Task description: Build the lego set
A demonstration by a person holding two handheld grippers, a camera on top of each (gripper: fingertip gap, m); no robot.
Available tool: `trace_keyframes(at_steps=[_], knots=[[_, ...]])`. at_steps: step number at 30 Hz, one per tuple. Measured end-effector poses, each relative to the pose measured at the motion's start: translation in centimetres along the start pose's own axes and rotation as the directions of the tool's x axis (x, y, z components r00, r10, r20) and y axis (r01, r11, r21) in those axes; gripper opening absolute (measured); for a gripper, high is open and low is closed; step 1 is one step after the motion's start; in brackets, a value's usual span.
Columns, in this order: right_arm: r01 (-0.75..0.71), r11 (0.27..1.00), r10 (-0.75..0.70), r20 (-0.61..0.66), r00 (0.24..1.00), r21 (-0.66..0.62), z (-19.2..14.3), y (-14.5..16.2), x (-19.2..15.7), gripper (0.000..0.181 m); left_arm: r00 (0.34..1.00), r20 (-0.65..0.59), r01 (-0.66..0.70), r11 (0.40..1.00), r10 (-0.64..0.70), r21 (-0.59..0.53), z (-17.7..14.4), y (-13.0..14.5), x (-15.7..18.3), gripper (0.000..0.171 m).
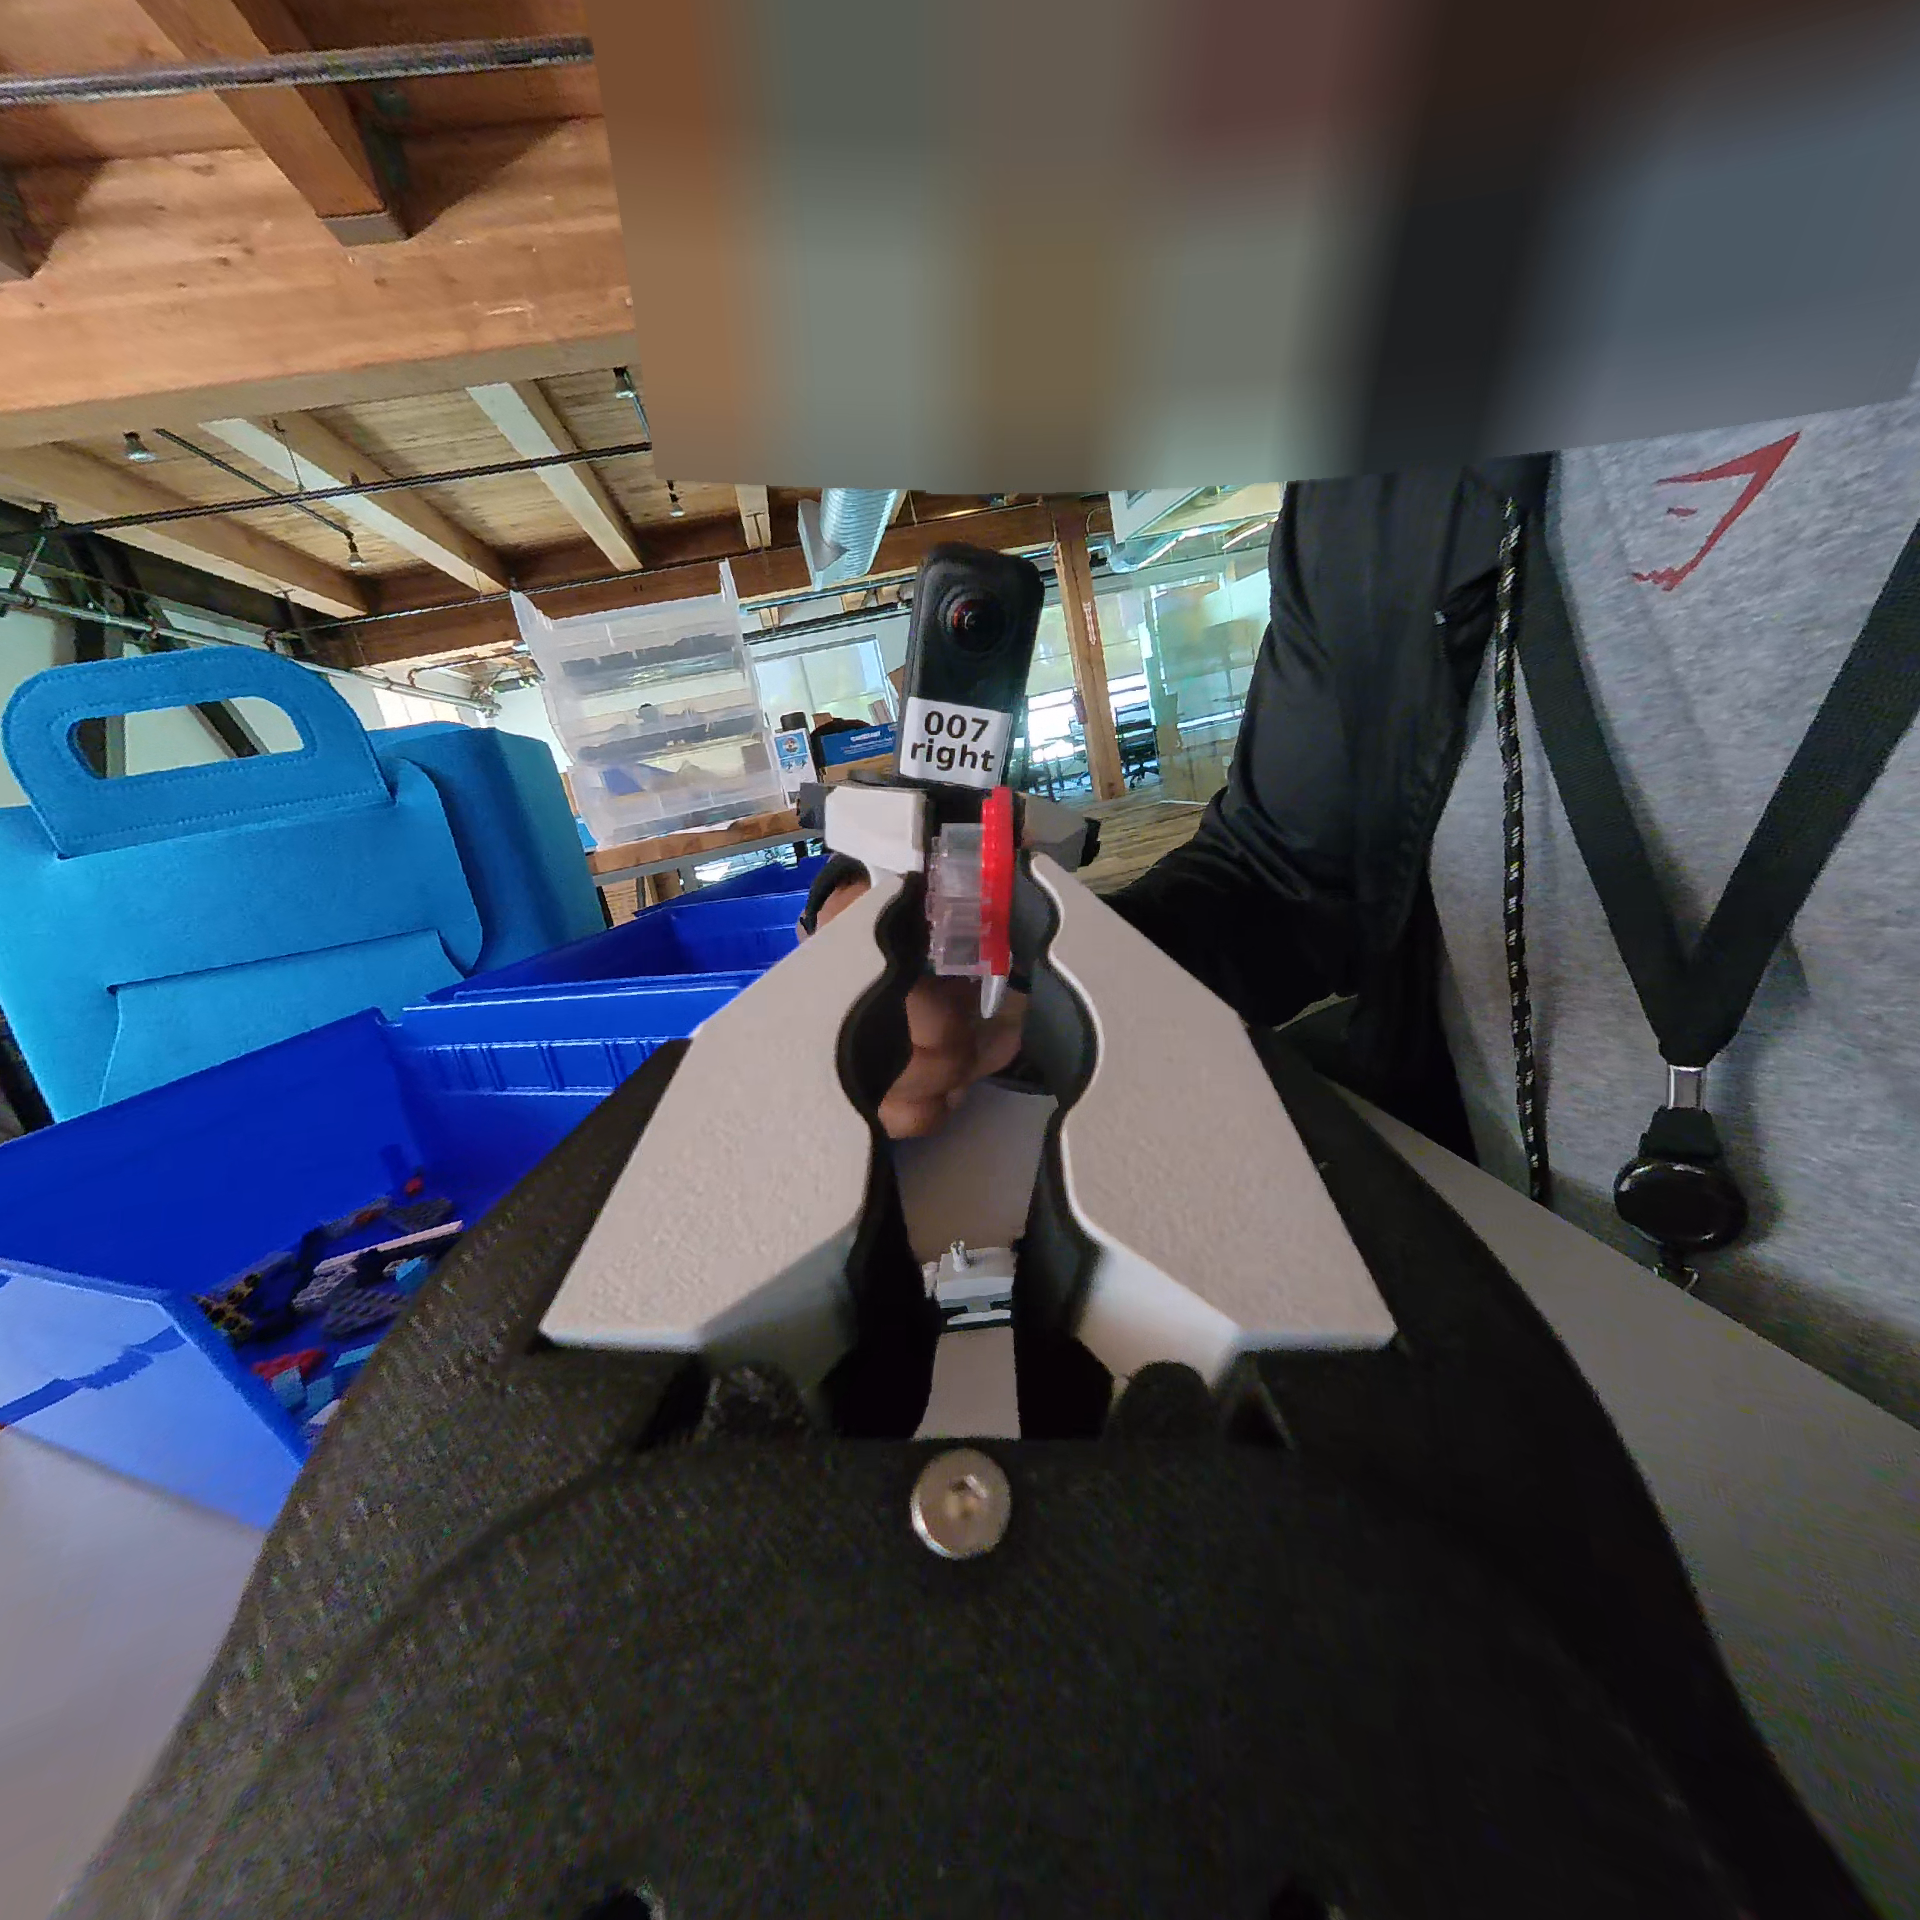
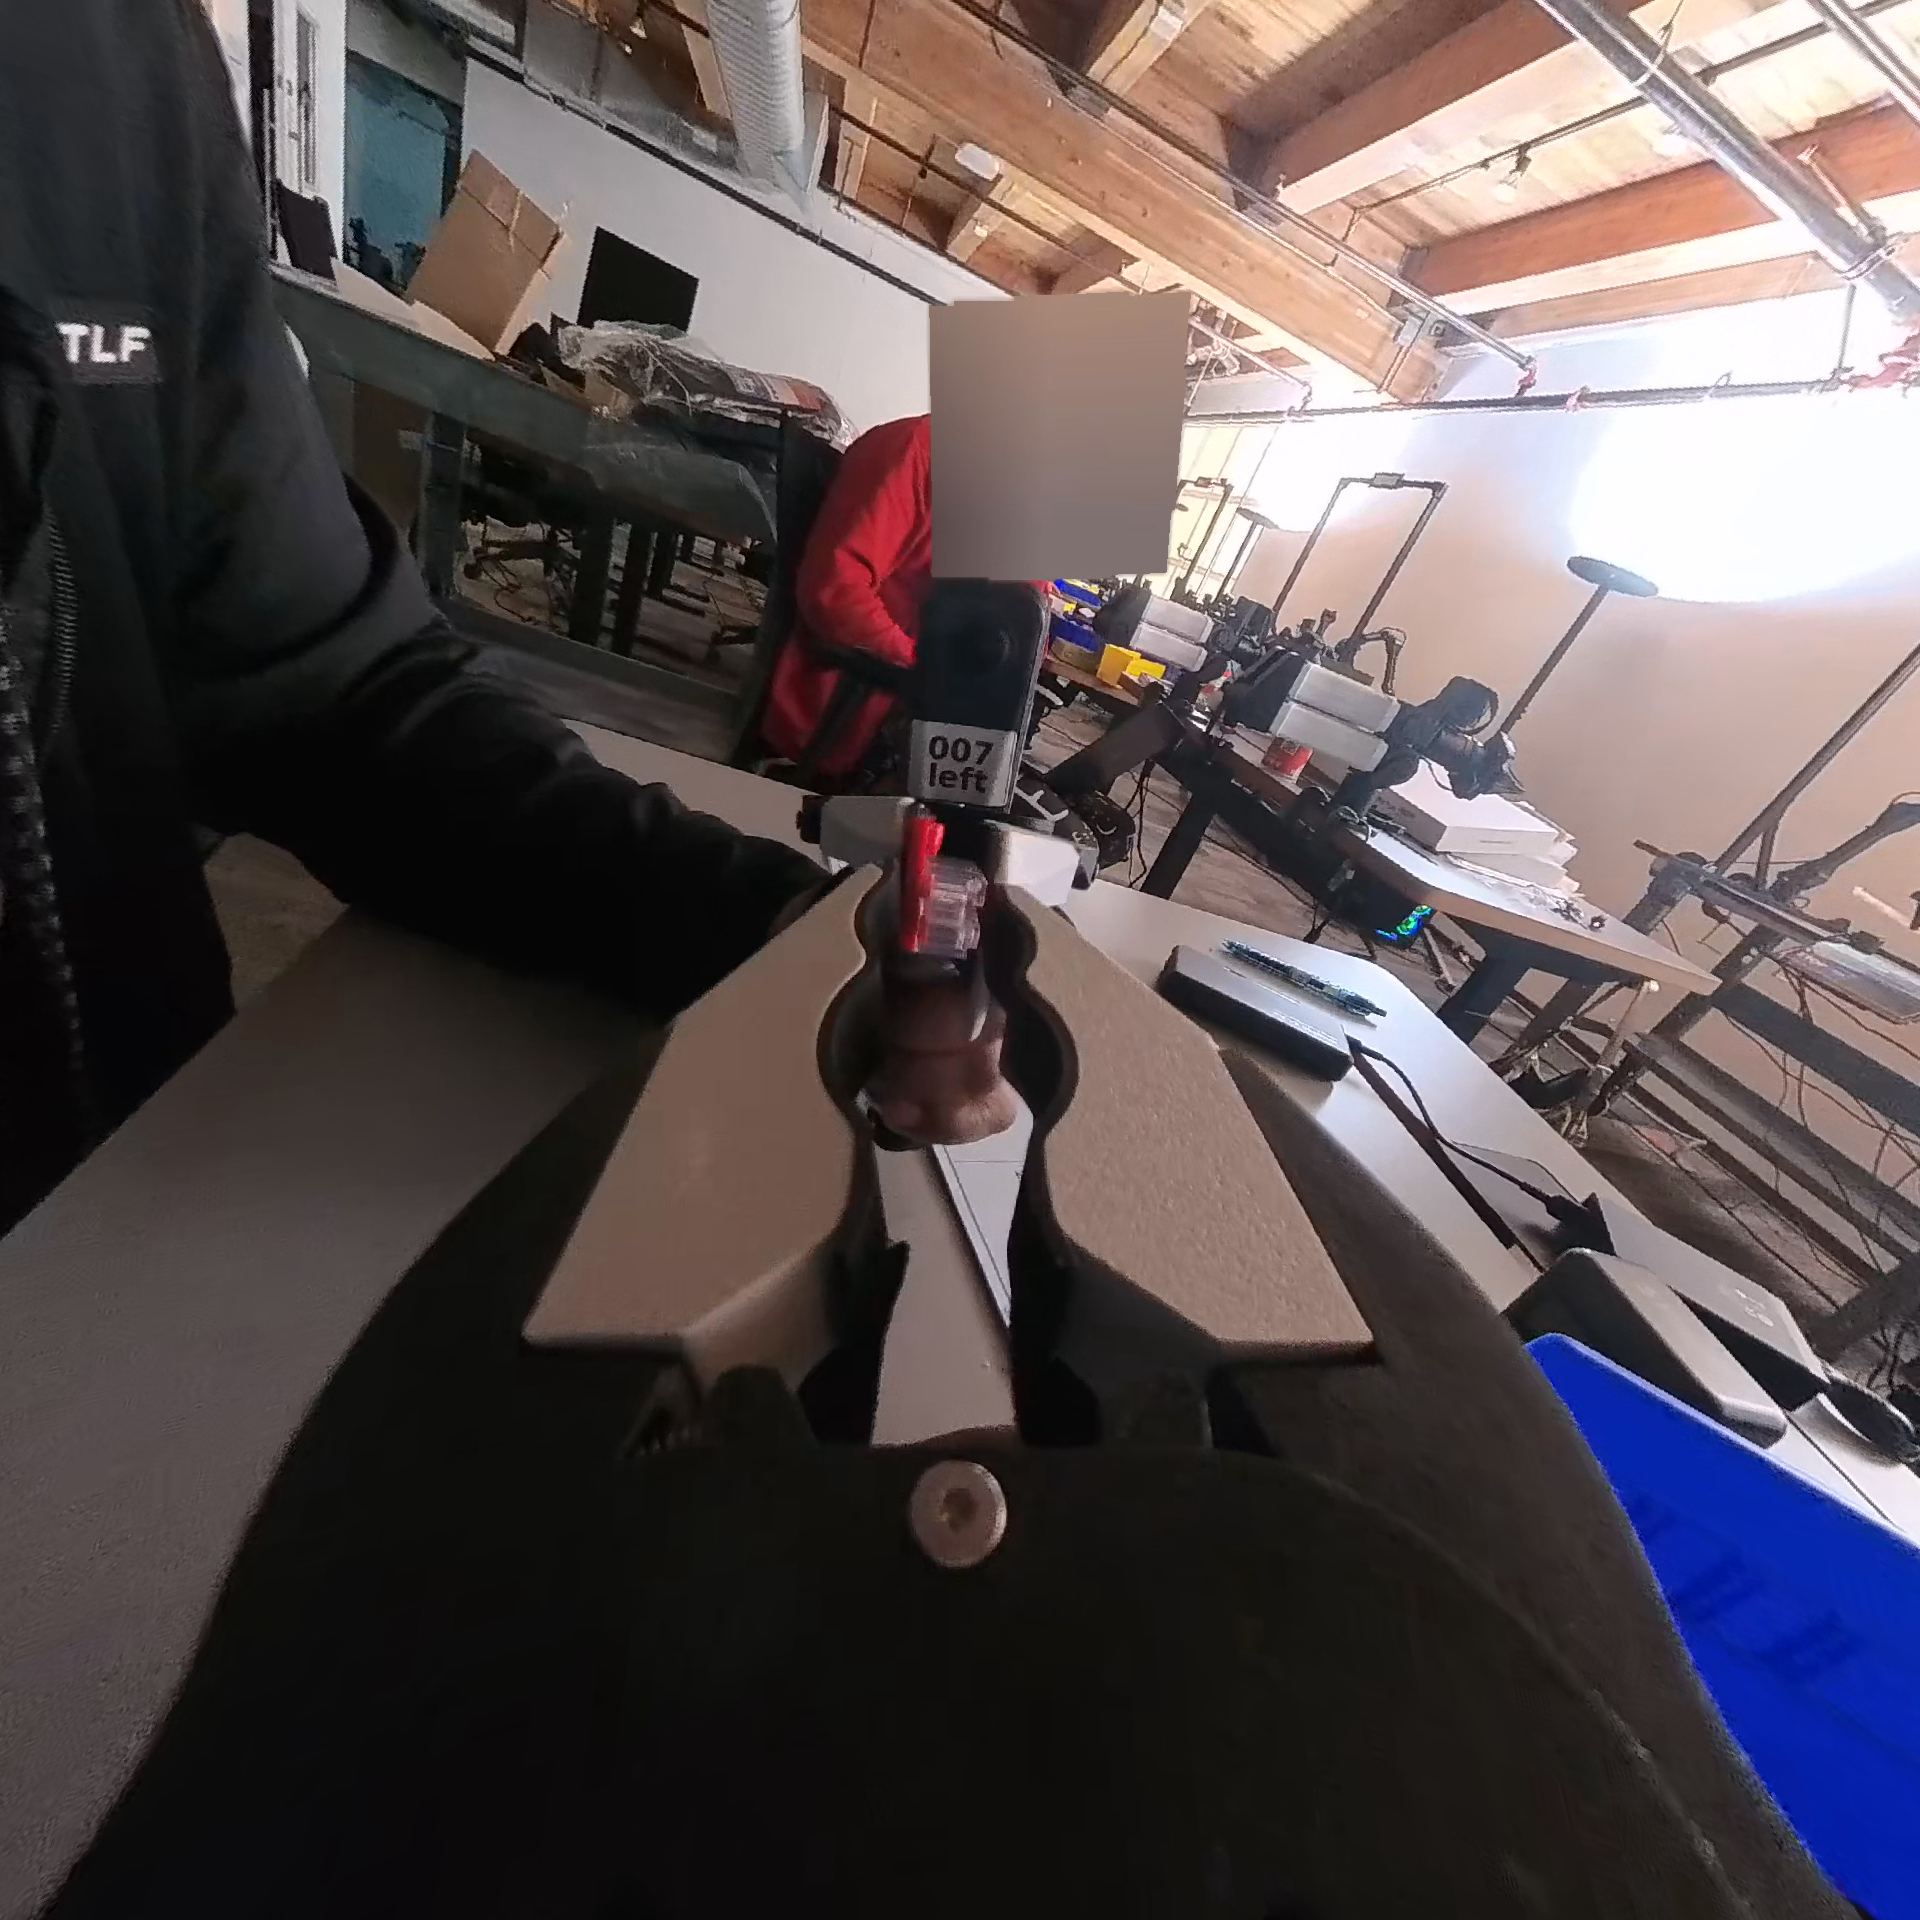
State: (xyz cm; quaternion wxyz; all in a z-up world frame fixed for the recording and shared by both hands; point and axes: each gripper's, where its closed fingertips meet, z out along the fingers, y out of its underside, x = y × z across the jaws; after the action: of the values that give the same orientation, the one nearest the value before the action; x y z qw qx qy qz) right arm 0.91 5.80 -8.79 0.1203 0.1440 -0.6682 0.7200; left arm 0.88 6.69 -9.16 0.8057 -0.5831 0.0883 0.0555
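Observation:
A small lego assembly is held in the air between my two grippers, which face each other tip to tip. It is a clear brick [image 1: 954, 914] joined to a red plate [image 1: 997, 883]; in the right wrist view the red plate [image 2: 916, 883] is on the left and the clear brick [image 2: 956, 906] on the right. My left gripper [image 1: 966, 914] is shut on the assembly. My right gripper [image 2: 940, 914] is shut on it from the other side, and it also shows in the left wrist view [image 1: 951, 831]. A small white piece [image 1: 971, 1283] lies on the table below.
Blue bins [image 1: 582, 1039] stand to the left; the nearest holds loose lego pieces [image 1: 343, 1288]. A blue felt bag [image 1: 208, 862] and a clear drawer unit [image 1: 665, 717] stand behind. A black power bank [image 2: 1257, 1008] with a cable lies on the grey table [image 2: 312, 1143]. A blue bin [image 2: 1745, 1579] is near right. My two grippers' fingertips are within a few centimetres of each other.

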Motion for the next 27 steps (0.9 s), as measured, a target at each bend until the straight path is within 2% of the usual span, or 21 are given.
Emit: trace_keyframes(at_steps=[11, 18, 27], knots=[[0.029, 0.999, -0.030, -0.013, 0.999, -0.036, 0.10, 0.31, 0.09, 0.016, 1.000, 0.004, 0.010, 1.000, -0.010, -0.009, -0.19, 0.18, -0.14, 0.016], [0.028, 0.999, -0.028, -0.017, 0.999, -0.015, 0.07, -0.10, -0.07, 0.022, 1.000, -0.008, 0.024, 1.000, -0.024, 0.010, -0.13, -0.13, 0.03, 0.016], [0.025, 1.000, -0.025, -0.006, 1.000, -0.001, 0.09, -0.09, -0.25, 0.017, 1.000, -0.013, 0.015, 1.000, -0.015, -0.007, -0.02, 0.13, 0.20, 0.016]])
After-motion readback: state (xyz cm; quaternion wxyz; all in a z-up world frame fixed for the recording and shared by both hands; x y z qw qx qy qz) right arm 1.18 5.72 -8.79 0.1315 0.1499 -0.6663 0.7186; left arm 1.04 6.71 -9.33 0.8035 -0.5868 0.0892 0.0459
